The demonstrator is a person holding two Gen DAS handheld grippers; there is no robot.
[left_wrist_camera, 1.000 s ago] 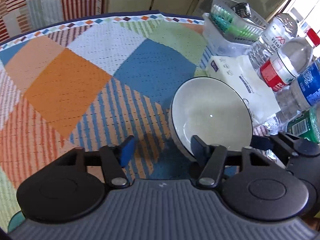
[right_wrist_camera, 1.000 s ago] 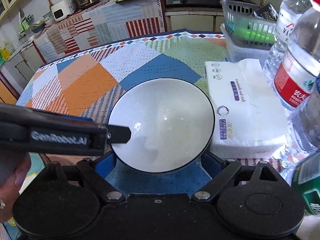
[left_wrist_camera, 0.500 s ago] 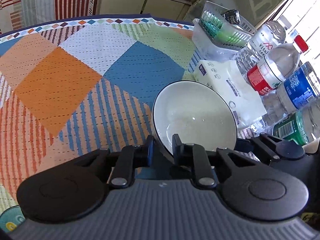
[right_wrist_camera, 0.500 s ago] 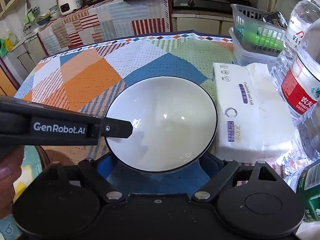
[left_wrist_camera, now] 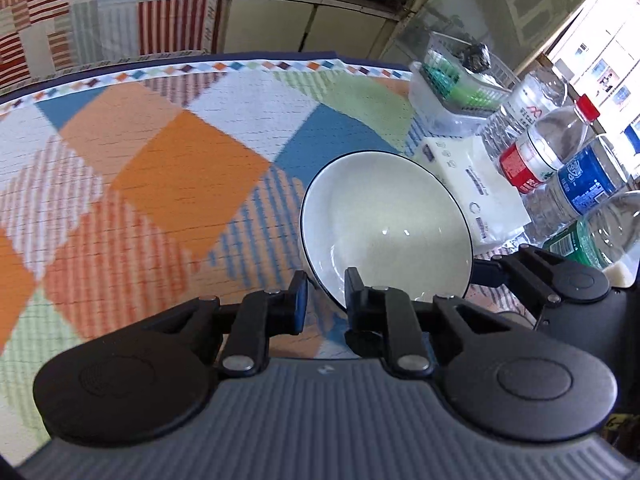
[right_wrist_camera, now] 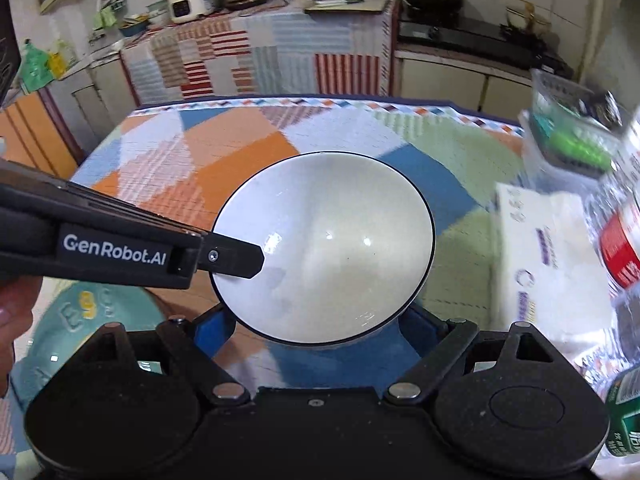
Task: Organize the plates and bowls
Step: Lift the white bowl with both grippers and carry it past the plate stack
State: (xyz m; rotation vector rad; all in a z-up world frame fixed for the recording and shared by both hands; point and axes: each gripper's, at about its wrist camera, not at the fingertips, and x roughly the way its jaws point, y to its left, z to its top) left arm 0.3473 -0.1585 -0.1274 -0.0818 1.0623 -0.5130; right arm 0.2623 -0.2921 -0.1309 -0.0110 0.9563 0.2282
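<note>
A white bowl with a thin dark rim [left_wrist_camera: 396,224] is lifted off the patterned tablecloth. My left gripper [left_wrist_camera: 326,294] is shut on the bowl's near left rim, one finger inside and one outside. In the right wrist view the same bowl [right_wrist_camera: 332,240] fills the middle, and the left gripper's finger [right_wrist_camera: 236,258] reaches in from the left onto its rim. My right gripper [right_wrist_camera: 320,320] is open, its blue-padded fingers spread wide on either side below the bowl, not gripping it.
A white tissue pack [left_wrist_camera: 476,180] lies right of the bowl. Several water bottles [left_wrist_camera: 552,148] and a clear basket [left_wrist_camera: 456,80] stand at the right edge. A teal plate [right_wrist_camera: 80,324] sits at the near left. Kitchen counters stand beyond the table.
My left gripper closed on the bowl's rim, then lifted and tilted it. The right gripper stayed open and drew back and up.
</note>
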